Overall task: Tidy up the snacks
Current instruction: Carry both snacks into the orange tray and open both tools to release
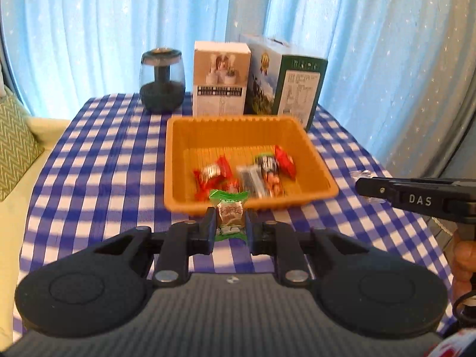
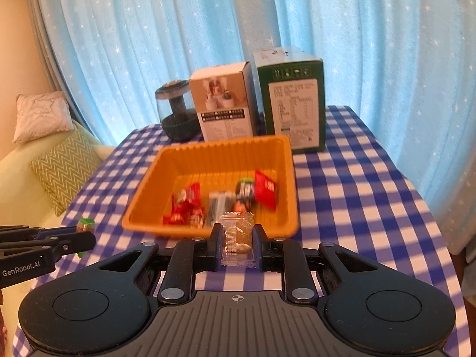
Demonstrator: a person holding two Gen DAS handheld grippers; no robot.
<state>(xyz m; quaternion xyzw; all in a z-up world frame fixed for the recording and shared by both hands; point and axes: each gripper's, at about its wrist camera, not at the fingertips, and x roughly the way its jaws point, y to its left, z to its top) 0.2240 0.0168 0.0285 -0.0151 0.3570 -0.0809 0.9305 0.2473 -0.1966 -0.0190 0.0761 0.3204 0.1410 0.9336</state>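
Above checked cloth [image 1: 89, 154], left gripper [image 1: 230, 223] pinches green snack [image 1: 229, 217], right gripper [image 2: 238, 242] clear packet [image 2: 238, 238], near orange tray [image 1: 238, 128].

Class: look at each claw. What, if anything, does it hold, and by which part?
Left claw: a green-wrapped snack, pinched across its lower middle. Right claw: a clear-wrapped snack, pinched by its two side edges, about mid-height.
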